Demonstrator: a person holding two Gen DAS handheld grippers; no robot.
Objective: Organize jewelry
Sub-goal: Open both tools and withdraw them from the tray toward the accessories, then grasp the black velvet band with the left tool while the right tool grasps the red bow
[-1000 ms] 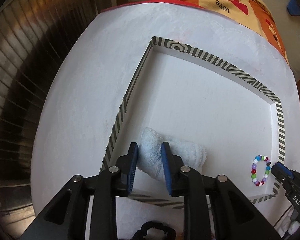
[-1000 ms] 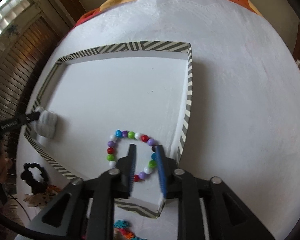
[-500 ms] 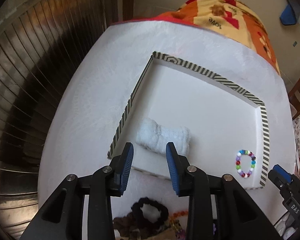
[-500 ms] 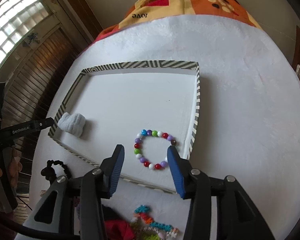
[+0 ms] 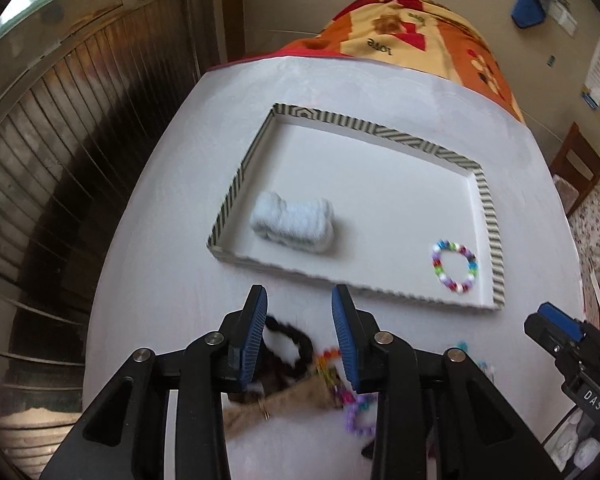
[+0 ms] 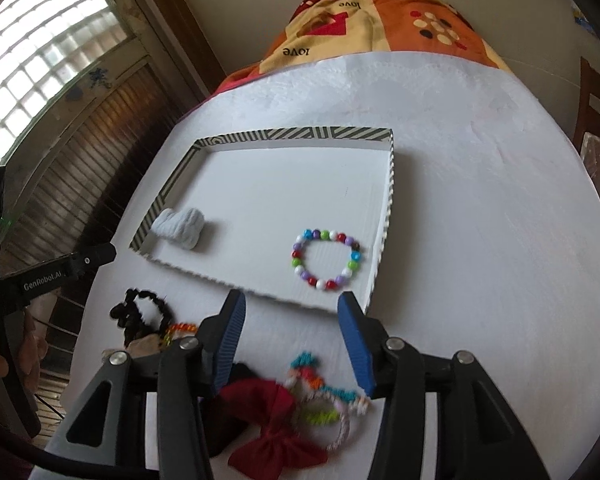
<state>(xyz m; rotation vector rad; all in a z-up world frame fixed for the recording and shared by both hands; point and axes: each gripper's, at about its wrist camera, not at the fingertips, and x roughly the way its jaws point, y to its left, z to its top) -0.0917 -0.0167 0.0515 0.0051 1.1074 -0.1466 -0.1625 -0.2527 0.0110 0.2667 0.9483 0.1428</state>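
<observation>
A shallow white tray with a striped rim lies on the white table. In it lie a white fluffy scrunchie at the left and a multicoloured bead bracelet at the right. My left gripper is open and empty, in front of the tray above a black scrunchie. My right gripper is open and empty, in front of the tray's near edge, above a red bow and beaded pieces.
A tan fabric piece and coloured bead items lie in the pile near me. A patterned orange cloth covers the table's far end. A wooden chair stands at the right, dark shutters at the left.
Both grippers have let go, opened and pulled back from the tray toward me. The white scrunchie and bead bracelet stay in the tray. The pile of loose items has come into view.
</observation>
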